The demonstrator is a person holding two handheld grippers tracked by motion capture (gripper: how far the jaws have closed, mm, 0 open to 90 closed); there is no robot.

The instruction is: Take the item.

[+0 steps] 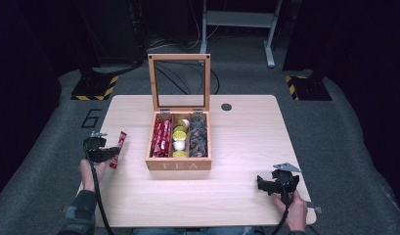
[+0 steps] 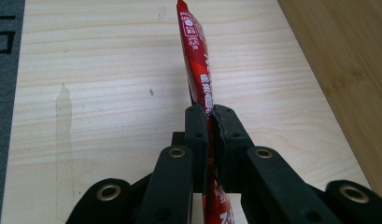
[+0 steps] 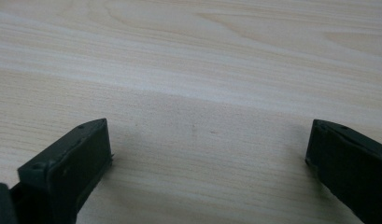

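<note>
A red sachet (image 2: 198,60) was clamped edge-on between the closed jaws of the left gripper (image 2: 210,122), out past the left side of the open tea box (image 1: 178,165), probably so it could travel to or from the box's row of matching sachets (image 1: 162,138). The right gripper (image 1: 272,185) sat low over the bare table (image 3: 216,70), jaws spread wide and empty, apparently waiting.

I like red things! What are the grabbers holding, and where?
The left gripper pinches a red packet near its lower end. The right gripper holds nothing.
</note>
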